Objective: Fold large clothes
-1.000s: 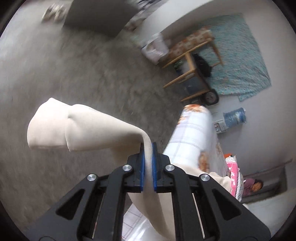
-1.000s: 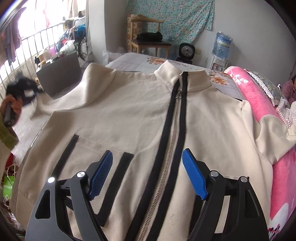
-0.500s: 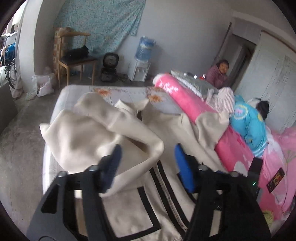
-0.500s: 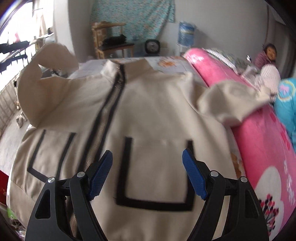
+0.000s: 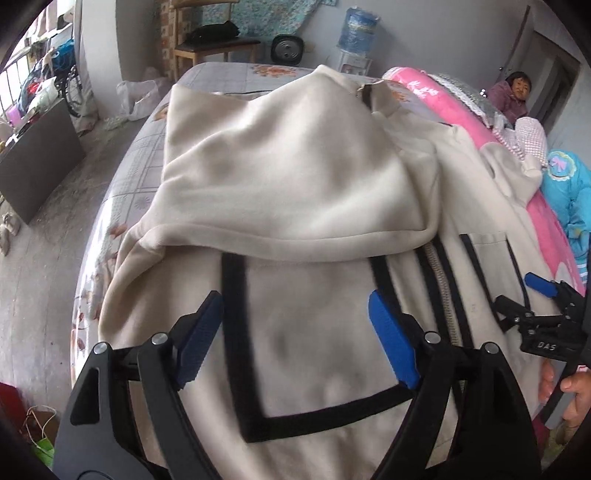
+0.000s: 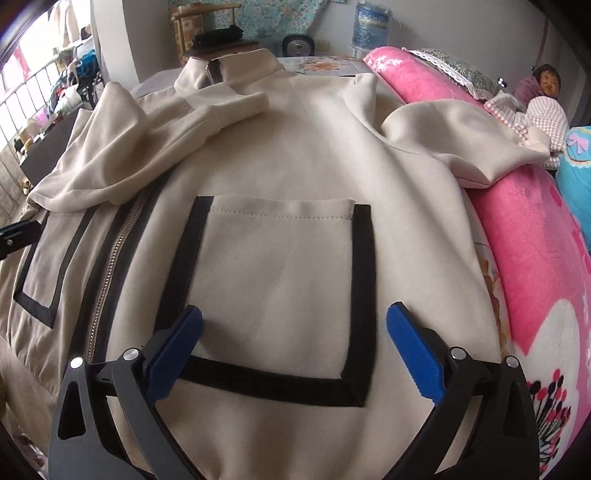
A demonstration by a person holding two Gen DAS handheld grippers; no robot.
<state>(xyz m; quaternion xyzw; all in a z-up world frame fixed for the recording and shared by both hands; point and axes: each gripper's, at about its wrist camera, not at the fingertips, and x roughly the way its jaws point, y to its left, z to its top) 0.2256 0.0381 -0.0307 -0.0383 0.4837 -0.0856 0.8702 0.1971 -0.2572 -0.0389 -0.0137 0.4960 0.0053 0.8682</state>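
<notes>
Bed (image 6: 325, 62) under cream jacket (image 6: 295, 147), sleeve (image 5: 295, 177) folded across.

Pink blanket (image 6: 517, 229), water jug (image 6: 371, 22), small fan (image 5: 288, 48); wooden chair (image 5: 218, 44)

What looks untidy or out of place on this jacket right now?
The left sleeve lies folded across the jacket front but bunched and wrinkled, its cuff angled toward the collar. The right sleeve is not folded in; it lies rumpled on the pink blanket. Nothing looks damaged.
</notes>
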